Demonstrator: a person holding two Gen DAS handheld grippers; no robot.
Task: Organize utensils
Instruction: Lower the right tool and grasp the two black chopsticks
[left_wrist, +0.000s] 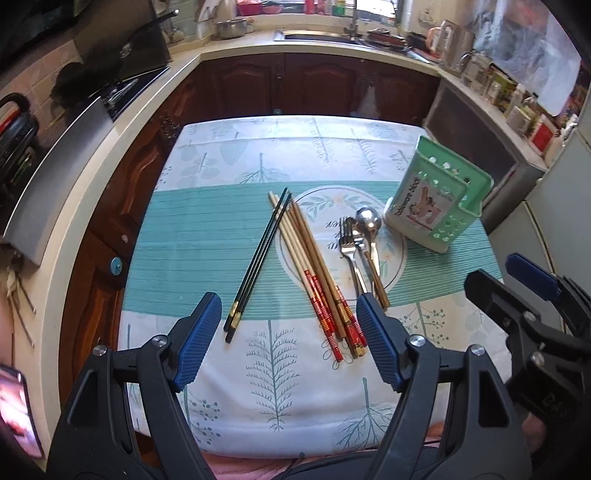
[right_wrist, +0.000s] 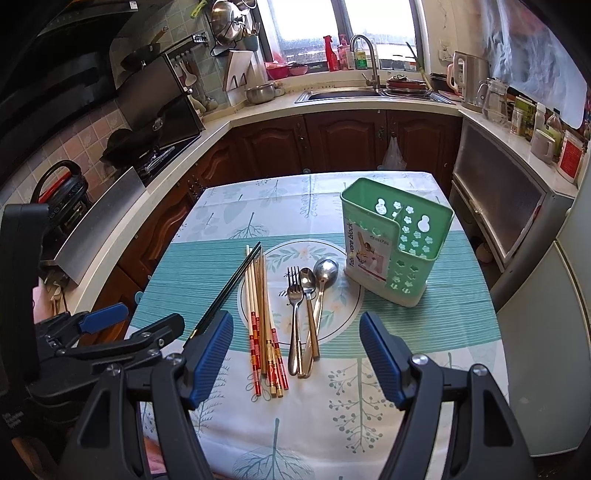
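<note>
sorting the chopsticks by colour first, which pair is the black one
The black chopsticks, the thin dark pair lying at the left edge of the bunch, angled across the tips of the pale wooden chopsticks with red-patterned handles.

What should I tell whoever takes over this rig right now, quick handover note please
Left gripper: open, empty, above the table's near edge.
Right gripper: open, empty, beside it.
On the tablecloth: black chopsticks, wooden chopsticks, fork, two spoons, all lying loose.
Green utensil holder: upright at far right, looks empty.
Done: nothing sorted.
Left: move every utensil into the holder.
</note>
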